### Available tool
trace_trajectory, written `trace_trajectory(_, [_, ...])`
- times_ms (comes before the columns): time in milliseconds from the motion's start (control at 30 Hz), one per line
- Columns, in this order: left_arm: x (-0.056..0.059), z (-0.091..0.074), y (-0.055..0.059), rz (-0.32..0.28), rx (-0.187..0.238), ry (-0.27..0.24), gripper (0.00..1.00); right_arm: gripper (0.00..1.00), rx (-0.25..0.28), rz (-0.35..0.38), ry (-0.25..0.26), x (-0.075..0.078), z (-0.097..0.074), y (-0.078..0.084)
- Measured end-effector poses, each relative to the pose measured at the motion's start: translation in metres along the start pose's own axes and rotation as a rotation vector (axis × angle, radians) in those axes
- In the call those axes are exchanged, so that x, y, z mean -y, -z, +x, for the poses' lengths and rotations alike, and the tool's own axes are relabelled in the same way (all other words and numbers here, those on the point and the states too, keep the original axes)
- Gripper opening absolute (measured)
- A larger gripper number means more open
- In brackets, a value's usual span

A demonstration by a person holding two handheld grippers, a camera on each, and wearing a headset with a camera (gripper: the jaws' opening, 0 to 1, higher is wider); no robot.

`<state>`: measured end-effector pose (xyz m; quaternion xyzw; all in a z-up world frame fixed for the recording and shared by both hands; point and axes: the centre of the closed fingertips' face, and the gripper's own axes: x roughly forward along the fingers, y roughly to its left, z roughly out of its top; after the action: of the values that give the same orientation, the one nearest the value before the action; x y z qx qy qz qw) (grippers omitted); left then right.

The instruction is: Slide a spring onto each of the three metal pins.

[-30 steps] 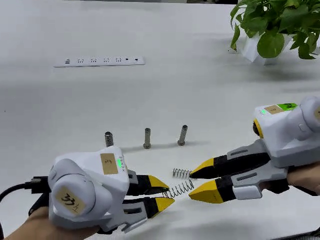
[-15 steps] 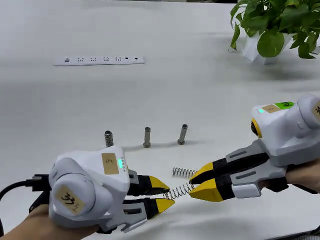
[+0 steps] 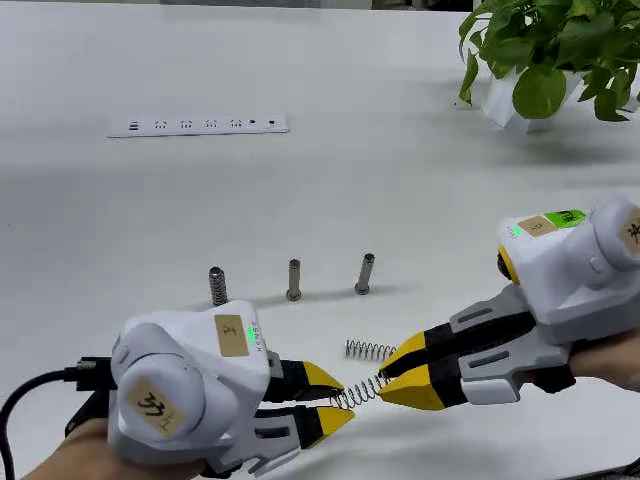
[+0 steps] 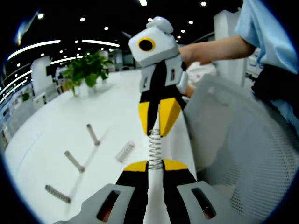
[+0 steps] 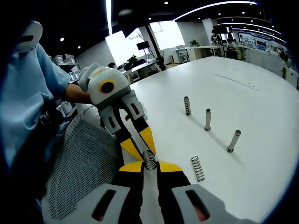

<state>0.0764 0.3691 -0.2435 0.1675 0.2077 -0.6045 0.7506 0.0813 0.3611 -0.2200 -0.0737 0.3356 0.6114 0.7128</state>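
Note:
Three metal pins stand in a row on the white table: the left pin [image 3: 217, 285] carries a spring, while the middle pin [image 3: 293, 278] and right pin [image 3: 365, 272] are bare. A second spring [image 3: 360, 391] hangs level above the table's near edge. My left gripper [image 3: 333, 396] is shut on its left end and my right gripper [image 3: 396, 372] is shut on its right end. The left gripper view shows this held spring [image 4: 154, 147] running from my own jaws to the right gripper [image 4: 159, 131]. A third spring [image 3: 370, 350] lies loose on the table just behind.
A white power strip [image 3: 198, 124] lies far back on the left. A potted plant [image 3: 545, 50] stands at the back right corner. Open tabletop lies between the pins and the strip. A mesh chair back [image 5: 79, 177] is below the table edge.
My right gripper was open around the spring's right end and has since shut on it. The left gripper has kept hold of the other end.

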Motion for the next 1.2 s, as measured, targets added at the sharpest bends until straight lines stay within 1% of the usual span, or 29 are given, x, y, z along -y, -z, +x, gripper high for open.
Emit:
trace_trajectory(67, [0.0, 0.001, 0.0, -0.008, -0.006, -0.001, 0.1, 0.12, -0.007, -0.011, 0.01, 0.0, 0.0, -0.002])
trace_trajectory(133, [-0.001, 0.002, 0.0, -0.011, -0.01, -0.001, 0.1, 0.12, -0.017, -0.04, 0.02, 0.002, -0.001, -0.002])
trace_trajectory(233, [-0.001, 0.004, -0.001, -0.018, -0.018, 0.001, 0.1, 0.12, -0.027, -0.068, 0.028, -0.001, 0.0, -0.005])
trace_trajectory(533, [0.0, 0.006, -0.002, -0.038, -0.019, 0.008, 0.1, 0.12, -0.069, -0.152, 0.046, -0.004, 0.0, -0.011])
trace_trajectory(767, [0.0, 0.008, -0.002, -0.042, -0.019, 0.009, 0.1, 0.12, -0.089, -0.191, 0.046, -0.008, 0.002, -0.016])
trace_trajectory(967, [0.0, 0.009, -0.003, -0.043, -0.014, 0.008, 0.09, 0.12, -0.106, -0.205, 0.046, -0.006, 0.001, -0.014])
trace_trajectory(1100, [0.002, 0.009, -0.004, -0.036, -0.004, 0.011, 0.09, 0.12, -0.114, -0.216, 0.038, -0.008, 0.0, -0.014])
trace_trajectory(1200, [0.004, 0.008, -0.006, -0.041, 0.01, 0.02, 0.09, 0.13, -0.134, -0.248, 0.033, -0.009, -0.002, -0.013])
